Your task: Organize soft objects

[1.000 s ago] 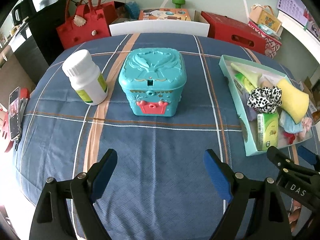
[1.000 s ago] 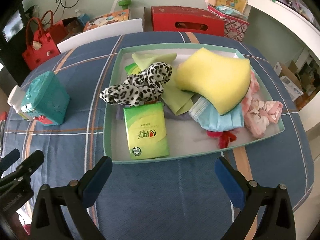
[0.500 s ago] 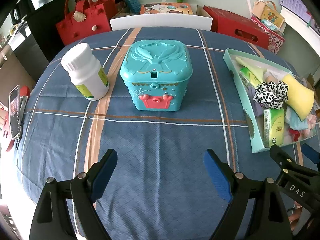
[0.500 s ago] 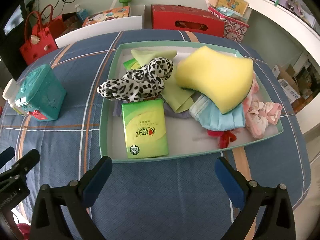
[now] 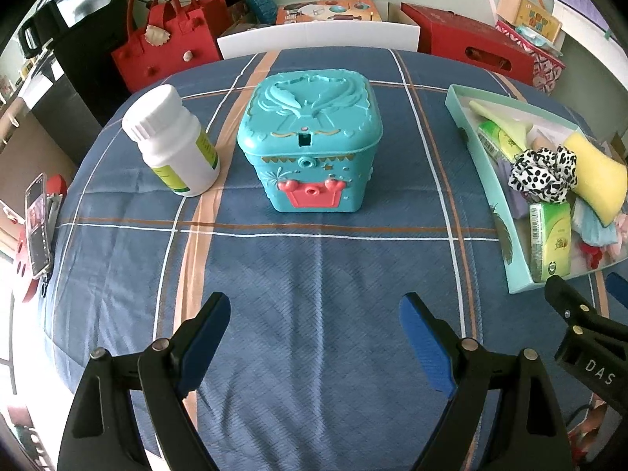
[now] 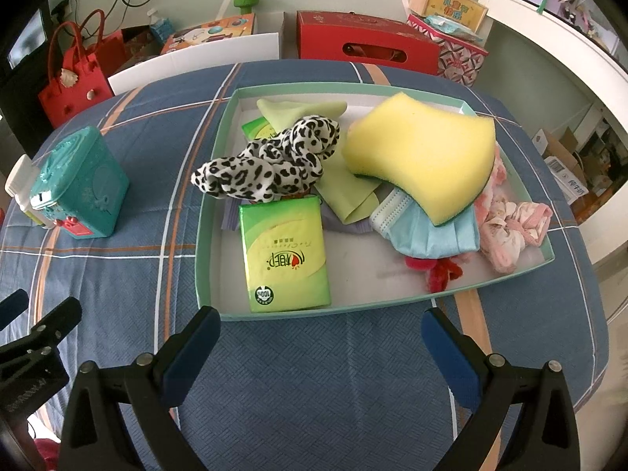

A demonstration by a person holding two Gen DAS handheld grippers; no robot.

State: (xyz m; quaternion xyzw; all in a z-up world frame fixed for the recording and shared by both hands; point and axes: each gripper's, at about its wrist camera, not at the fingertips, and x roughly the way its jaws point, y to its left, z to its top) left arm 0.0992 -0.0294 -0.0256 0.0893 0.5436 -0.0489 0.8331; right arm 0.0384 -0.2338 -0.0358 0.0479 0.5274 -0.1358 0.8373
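both claws gape wide over woven cloth; spongy yellow foam in tray.

Teal plastic lidded box mid-table; white plastic screw-cap bottle just left of it; shallow teal cardboard tray toward table's right edge, holding yellow foam sponge over blue pleated face mask

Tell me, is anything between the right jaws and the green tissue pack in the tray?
Only the tray's low near wall lies between the open right gripper and the tissue pack; nothing covers the pack's top.
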